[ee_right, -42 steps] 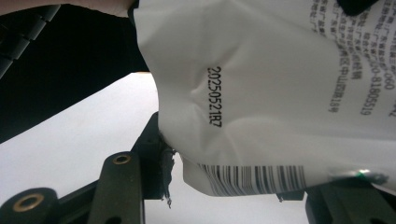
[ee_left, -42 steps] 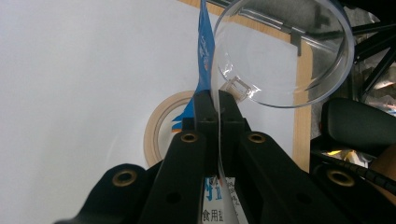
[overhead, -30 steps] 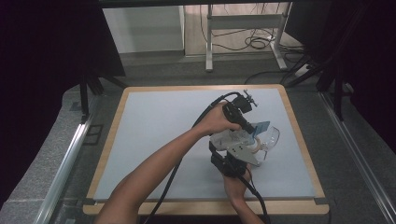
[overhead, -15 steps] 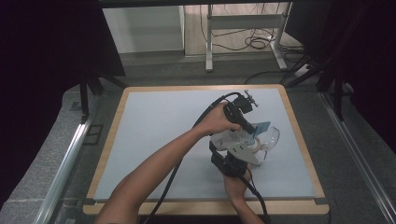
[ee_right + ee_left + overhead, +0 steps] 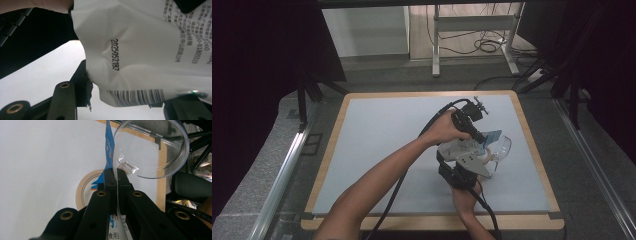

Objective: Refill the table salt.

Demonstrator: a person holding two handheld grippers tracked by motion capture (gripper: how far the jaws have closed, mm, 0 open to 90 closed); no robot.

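Left forearm is reaching in from the bottom left of the high view, running diagonally up and right, its hand (image 5: 444,131) wrapping round the left gripper (image 5: 115,175), whose jaws are pressing tight together and pointing down and to the right. Right hand (image 5: 464,192) is coming up from the bottom edge, just below the left one, carrying the right gripper (image 5: 458,172), whose jaws are standing part-way apart.
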